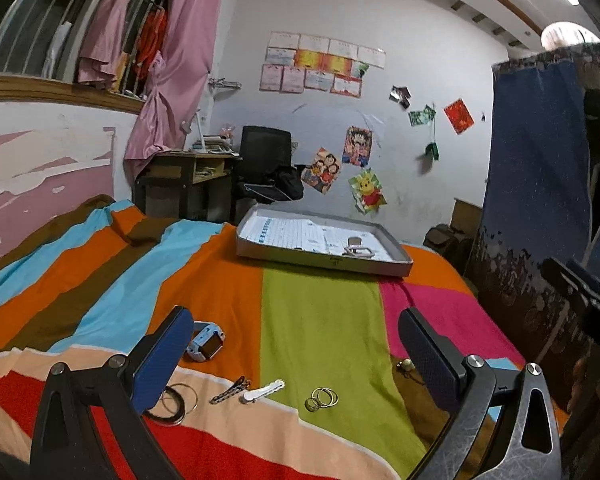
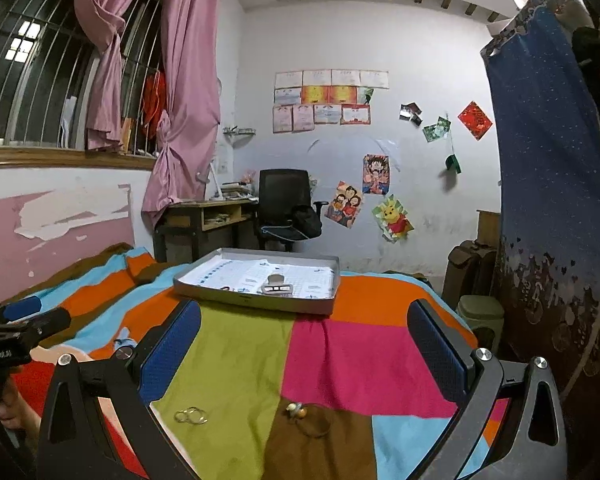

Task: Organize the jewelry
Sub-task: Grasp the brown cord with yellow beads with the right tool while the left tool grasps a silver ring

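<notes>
Jewelry lay scattered on the striped blanket point(image 1: 220, 264) of a bed — a cluster of gold rings point(image 1: 321, 398) on the green stripe, a white hair clip point(image 1: 262, 391) and a dark patterned clip point(image 1: 230, 390) just to their left, thin bangles point(image 1: 178, 402) partly under the left gripper's finger, and a blue watch point(image 1: 206, 345) beyond them. A beaded cord point(image 2: 302, 414) rested on the brown patch, near the rings. Farther back sat a shallow grey tray point(image 1: 324, 262) lined with printed paper, a small metal piece point(image 1: 356, 249) already inside it. The left gripper point(image 1: 296, 364) hung above the rings and clips, its fingers wide apart and holding nothing. The right gripper point(image 2: 304, 356) was likewise spread open and empty, above the rings and cord — a hand gripped the other tool's handle at the view's left edge.
</notes>
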The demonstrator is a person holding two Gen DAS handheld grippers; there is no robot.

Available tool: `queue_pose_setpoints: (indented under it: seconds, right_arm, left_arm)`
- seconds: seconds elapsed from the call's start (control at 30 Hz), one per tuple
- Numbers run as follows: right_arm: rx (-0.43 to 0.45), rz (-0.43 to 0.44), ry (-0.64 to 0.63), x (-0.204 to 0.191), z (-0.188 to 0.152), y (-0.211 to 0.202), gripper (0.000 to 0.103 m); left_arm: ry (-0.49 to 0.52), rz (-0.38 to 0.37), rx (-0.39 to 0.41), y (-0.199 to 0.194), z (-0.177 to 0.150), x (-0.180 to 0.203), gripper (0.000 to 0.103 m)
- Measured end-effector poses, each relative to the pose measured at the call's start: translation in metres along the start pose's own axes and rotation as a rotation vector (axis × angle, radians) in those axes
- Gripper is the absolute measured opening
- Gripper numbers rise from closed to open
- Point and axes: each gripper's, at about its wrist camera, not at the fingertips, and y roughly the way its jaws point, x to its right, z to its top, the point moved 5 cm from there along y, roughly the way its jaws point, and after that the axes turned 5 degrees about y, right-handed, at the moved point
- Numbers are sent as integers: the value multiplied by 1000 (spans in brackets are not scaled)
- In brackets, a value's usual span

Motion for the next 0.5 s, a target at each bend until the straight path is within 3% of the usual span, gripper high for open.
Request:
queue_pose_setpoints:
  seconds: [0.27,0.5]
  right_arm:
    - [-77,38,-35,14,-10,73,102]
    - [-223,105,-1,39,-50,134,102]
  left_arm:
    - [61,-89,-100,59,-20,20,103]
    - [133,-163,-272,117,-64,39,103]
